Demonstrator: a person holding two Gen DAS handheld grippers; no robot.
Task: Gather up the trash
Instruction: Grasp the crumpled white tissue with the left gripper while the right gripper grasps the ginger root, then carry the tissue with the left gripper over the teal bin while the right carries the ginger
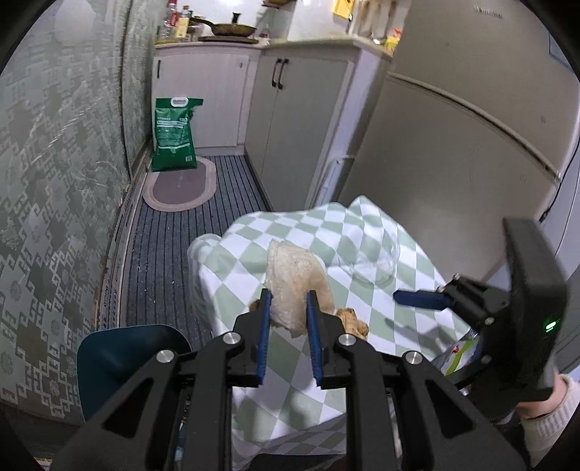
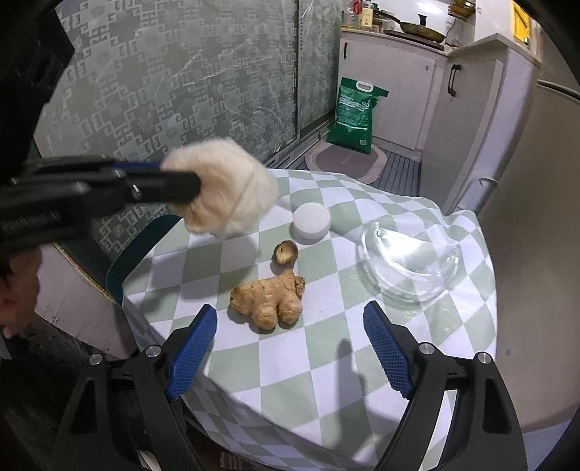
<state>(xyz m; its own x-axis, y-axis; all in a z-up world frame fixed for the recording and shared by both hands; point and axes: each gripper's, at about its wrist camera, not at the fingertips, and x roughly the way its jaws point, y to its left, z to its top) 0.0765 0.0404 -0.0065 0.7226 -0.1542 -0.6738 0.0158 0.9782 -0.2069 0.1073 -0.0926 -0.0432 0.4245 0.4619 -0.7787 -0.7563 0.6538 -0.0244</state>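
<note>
While the left gripper [image 1: 289, 302] holds the crumpled wad [image 1: 290, 279] clear above the tabletop [image 2: 290, 362] by one edge only, its jaws nearly closed, the wad may slip free. With wide, empty jaws, the right gripper [image 2: 290, 319] hovers just short of the ginger root [image 2: 270, 299], whose knobbly shape may roll aside on closing.

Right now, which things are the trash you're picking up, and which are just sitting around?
Likely trash:
- crumpled paper wad, pinched in the left gripper
- ginger root
- mushroom
- white cap
The right gripper is open above them.

Just around:
- glass bowl
- green bag
- frying pan
</note>
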